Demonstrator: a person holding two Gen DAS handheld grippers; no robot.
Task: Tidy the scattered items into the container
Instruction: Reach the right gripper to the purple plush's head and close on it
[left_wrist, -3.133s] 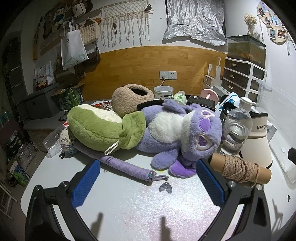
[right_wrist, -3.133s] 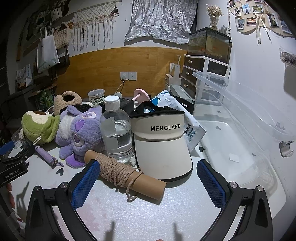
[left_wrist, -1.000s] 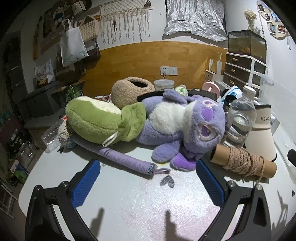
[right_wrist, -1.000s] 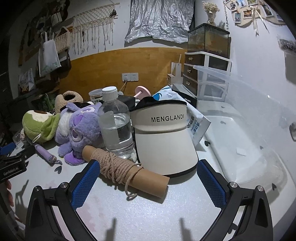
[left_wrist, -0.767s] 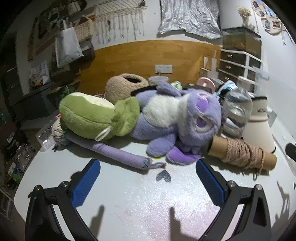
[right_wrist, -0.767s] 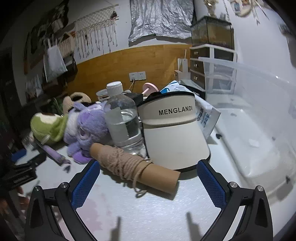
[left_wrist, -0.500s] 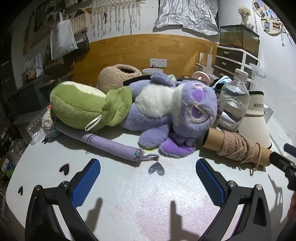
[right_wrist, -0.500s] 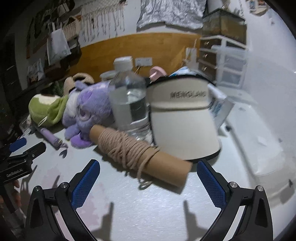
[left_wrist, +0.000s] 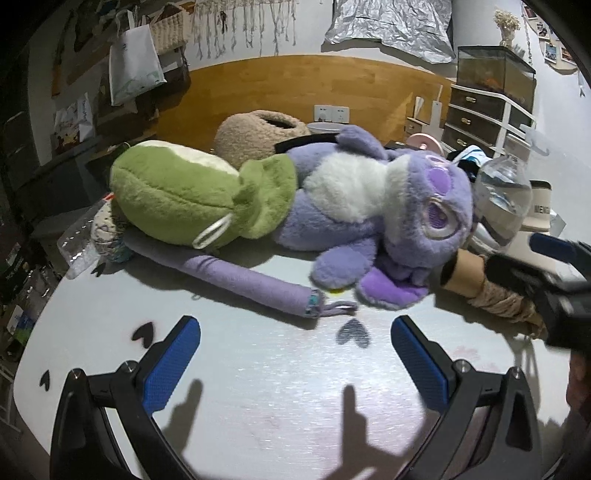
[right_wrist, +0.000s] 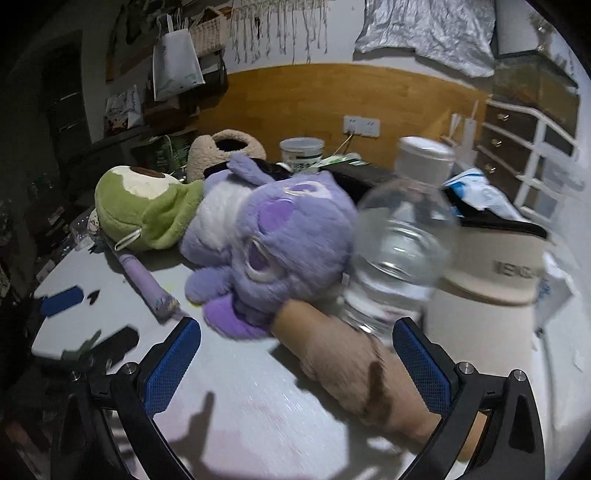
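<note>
1. Right now you are working over a white table (left_wrist: 280, 373) crowded with loose things, in a dim room with a wood panel along the far wall; no container is showing in either current view.
2. Along the back of the table, the purple plush (left_wrist: 373, 206) is lying pressed against the green plush (left_wrist: 177, 195), with a lilac fabric tube (left_wrist: 240, 278) running out from under them.
3. To the right, the clear water bottle (right_wrist: 399, 251) is standing touching the cream visor (right_wrist: 491, 295), right behind the cardboard twine spool (right_wrist: 354, 365).
4. Your right tool (right_wrist: 295, 363) is gaping wide and gripping nothing, its fingers straddling the spool.
5. Your left tool (left_wrist: 295, 363) is equally wide and holding nothing, hovering over bare table.
6. Watch out: the right view is blurring, so you are likely moving fast; closing now could be knocking the bottle over or sending the round spool rolling away.
</note>
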